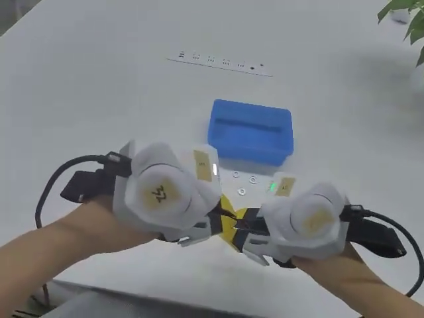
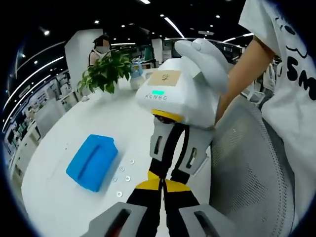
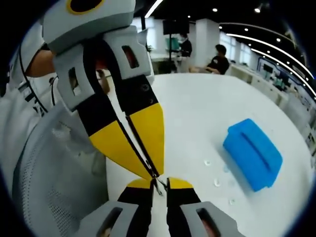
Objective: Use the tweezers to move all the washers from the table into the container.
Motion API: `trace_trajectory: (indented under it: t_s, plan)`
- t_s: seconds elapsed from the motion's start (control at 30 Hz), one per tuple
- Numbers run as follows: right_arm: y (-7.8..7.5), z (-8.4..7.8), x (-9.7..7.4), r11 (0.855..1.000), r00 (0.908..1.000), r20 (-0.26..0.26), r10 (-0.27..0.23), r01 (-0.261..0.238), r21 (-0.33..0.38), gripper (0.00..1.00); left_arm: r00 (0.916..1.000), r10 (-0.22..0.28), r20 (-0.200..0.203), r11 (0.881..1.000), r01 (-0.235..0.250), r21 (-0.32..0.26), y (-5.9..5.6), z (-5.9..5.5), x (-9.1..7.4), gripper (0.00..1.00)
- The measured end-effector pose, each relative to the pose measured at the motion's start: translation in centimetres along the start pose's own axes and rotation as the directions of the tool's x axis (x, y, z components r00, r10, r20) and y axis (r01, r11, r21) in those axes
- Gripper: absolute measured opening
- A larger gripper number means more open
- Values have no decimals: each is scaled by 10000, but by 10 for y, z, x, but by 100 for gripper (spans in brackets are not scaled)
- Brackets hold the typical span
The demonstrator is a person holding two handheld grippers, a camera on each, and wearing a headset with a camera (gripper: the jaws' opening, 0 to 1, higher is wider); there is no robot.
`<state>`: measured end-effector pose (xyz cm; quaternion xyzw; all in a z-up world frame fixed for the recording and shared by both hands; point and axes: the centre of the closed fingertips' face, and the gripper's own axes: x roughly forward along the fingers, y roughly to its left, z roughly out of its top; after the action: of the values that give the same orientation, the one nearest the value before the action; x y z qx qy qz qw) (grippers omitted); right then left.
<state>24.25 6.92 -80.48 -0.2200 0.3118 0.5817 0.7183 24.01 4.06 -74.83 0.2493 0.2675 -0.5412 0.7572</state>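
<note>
We see the left gripper [image 2: 163, 185] w/ its yellow-tipped jaws pressed together on the tweezers [image 3: 139, 150], whose long axis runs along those jaws, the thin tip poking out front straight at the right gripper [image 3: 159, 190]; that one's jaws stand a narrow gap apart w/ the tip btwn them, and we can't tell if they touch it. The two grippers meet nose to nose above the near part of the white table [image 1: 99, 99], tweezers held up off it. Past the tips a few washers [image 1: 242, 191] lie on the table just in front of the blue container [image 1: 248, 156], w/ a white power strip [image 1: 218, 63] further back.
</note>
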Motion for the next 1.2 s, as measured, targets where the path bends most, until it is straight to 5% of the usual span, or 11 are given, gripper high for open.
trace_trajectory:
  t_s: [0.07, 0.2, 0.3, 0.43, 0.47, 0.57, 0.73, 0.8, 0.9, 1.17, 1.2]
  plan:
    - [1, 1, 0, 10000, 10000, -3, -1, 1, -68, 5, 9997, 213, 85, 9998, -213, 40, 0, -1, -1, 0]
    - [4, 4, 1, 9994, 10000, -34, 57, -59, -350, 4, 9922, 1134, 509, 9861, -1061, -1282, 5, -5, -3, 0]
    - [0, 9, 0, 9995, 9999, 7, 107, -107, -302, 4, 9824, 1733, 692, 9568, -1513, -2484, 6, -11, -9, 17]
    - [-12, 16, -2, 9998, 9998, 174, -120, 123, -166, 4, 9492, 2884, 1256, 8833, -2131, -4175, 16, -15, -25, 38]
    - [-22, 21, -3, 9995, 9988, 381, -298, 297, 43, 3, 9275, 3561, 1136, 8408, -2650, -4721, 22, -26, -34, 43]
    - [-40, 30, -4, 9975, 9955, 727, -612, 584, 402, 3, 8933, 4464, 513, 7721, -3556, -5268, 27, -46, -49, 61]
    - [-66, 39, 0, 9870, 9871, 1188, -1077, 918, 1315, 4, 8768, 4783, -496, 7435, -4343, -5086, 18, -72, -58, 80]
    - [-75, 43, 5, 9760, 9845, 1300, -1178, 907, 1980, 4, 8545, 5172, -482, 7208, -4654, -5136, 18, -75, -60, 86]
    - [-83, 47, 9, 9728, 9808, 1395, -1364, 1060, 2058, 4, 8191, 5721, -406, 6617, -4903, -5672, 20, -79, -64, 90]
    - [-98, 46, 20, 9727, 9806, 1148, -1589, 1356, 1882, 4, 7520, 6564, -608, 6163, -5810, -5315, 21, -87, -72, 92]
    - [-98, 45, 21, 9734, 9815, 1129, -1549, 1321, 1874, 4, 7510, 6576, -601, 6165, -5823, -5300, 22, -87, -72, 93]
